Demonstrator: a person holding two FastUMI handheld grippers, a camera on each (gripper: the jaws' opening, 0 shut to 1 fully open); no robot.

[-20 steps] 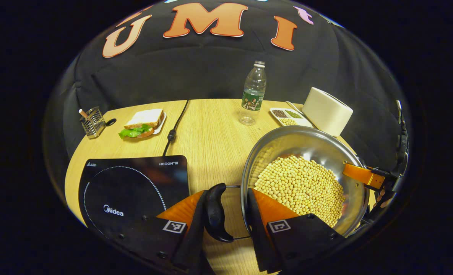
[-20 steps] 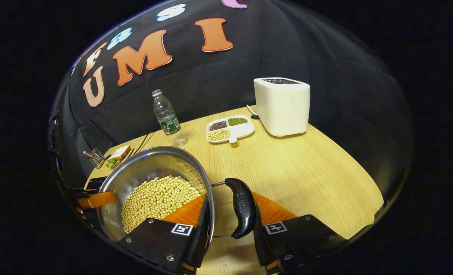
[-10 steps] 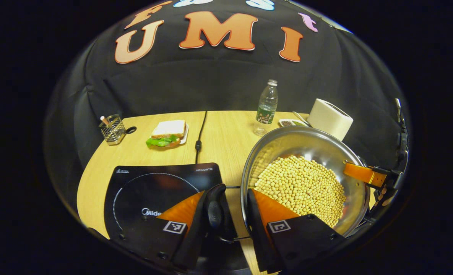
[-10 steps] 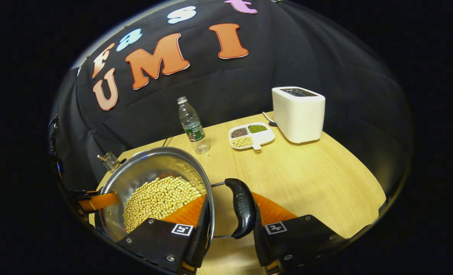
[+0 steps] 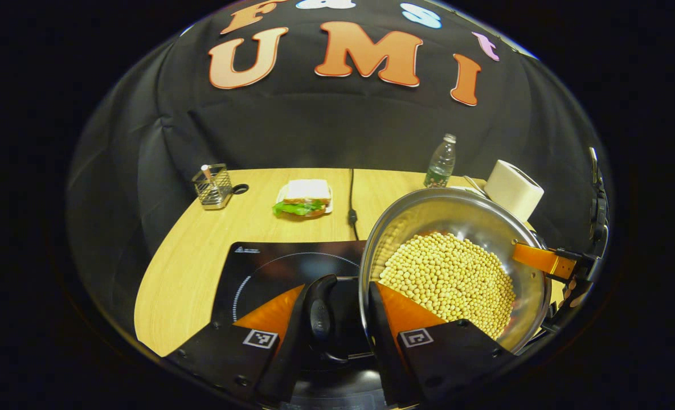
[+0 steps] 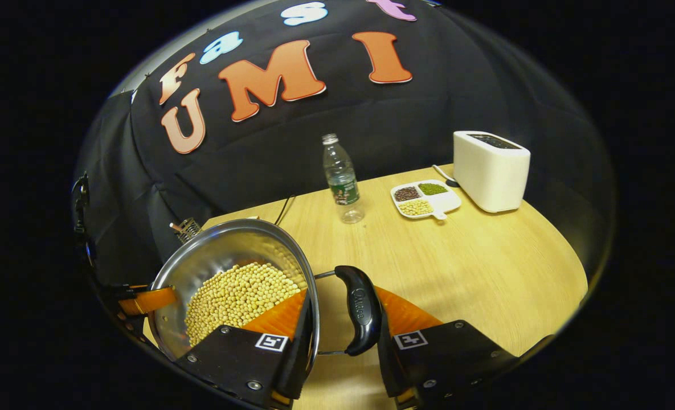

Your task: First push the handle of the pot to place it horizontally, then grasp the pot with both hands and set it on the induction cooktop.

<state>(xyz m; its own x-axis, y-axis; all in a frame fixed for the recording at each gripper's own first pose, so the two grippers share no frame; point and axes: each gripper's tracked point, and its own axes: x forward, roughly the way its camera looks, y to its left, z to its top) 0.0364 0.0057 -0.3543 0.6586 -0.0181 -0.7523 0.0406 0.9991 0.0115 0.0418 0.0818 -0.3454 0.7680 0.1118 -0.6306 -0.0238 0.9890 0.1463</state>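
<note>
A steel pot half full of soybeans hangs in the air between both grippers. My left gripper is shut on its black left handle and rim, one finger inside the pot. The black induction cooktop lies just below and left of that handle. In the right gripper view, my right gripper is shut on the pot's other black handle and rim. Each gripper also shows far off across the pot: the right gripper, the left gripper.
On the wooden table stand a water bottle, a divided dish of grains and a white toaster. Behind the cooktop lie its power cord, a sandwich and a wire holder.
Both grippers have carried the pot leftwards across the table. Its left handle, earlier over bare wood beside the cooktop, is now over the cooktop's surface.
</note>
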